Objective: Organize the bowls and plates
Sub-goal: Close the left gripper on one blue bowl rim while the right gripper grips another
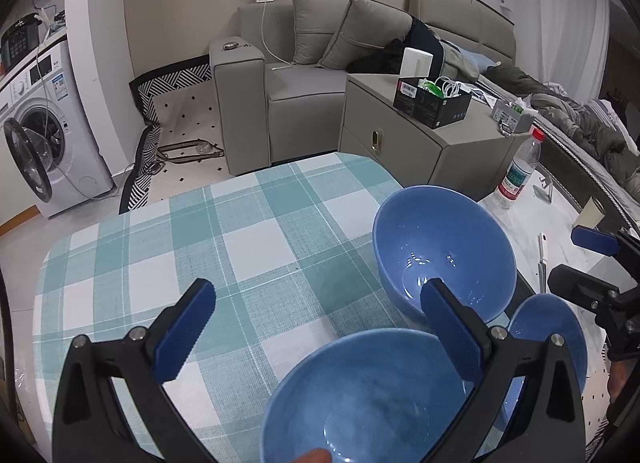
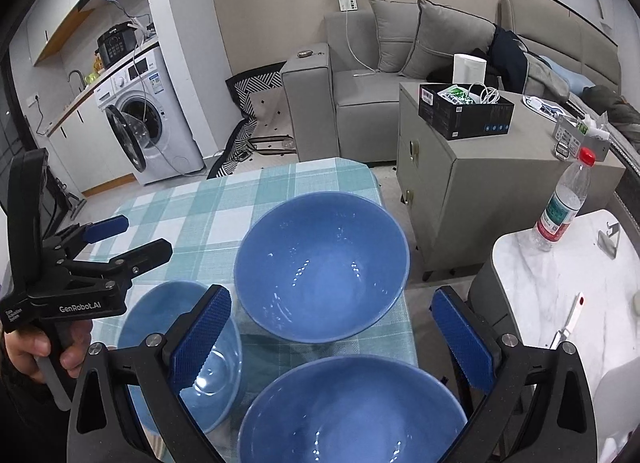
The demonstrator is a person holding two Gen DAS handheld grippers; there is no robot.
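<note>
Three blue bowls stand on a table with a teal checked cloth (image 1: 248,239). In the right wrist view a large bowl (image 2: 322,263) is in the middle, another large bowl (image 2: 352,411) is nearest, and a smaller bowl (image 2: 228,367) is at the left. My right gripper (image 2: 332,339) is open and empty above the near bowl's far rim. My left gripper (image 1: 320,331) is open and empty, over the cloth beside a near bowl (image 1: 368,399), with the far large bowl (image 1: 444,251) to its right. The left gripper also shows in the right wrist view (image 2: 128,239), at the left.
A white marble side table (image 2: 560,303) stands to the right with a plastic water bottle (image 2: 564,207) and a small knife (image 2: 572,315). A grey cabinet (image 2: 472,183) stands behind the table, with a sofa (image 2: 360,95) and a washing machine (image 2: 148,115) beyond.
</note>
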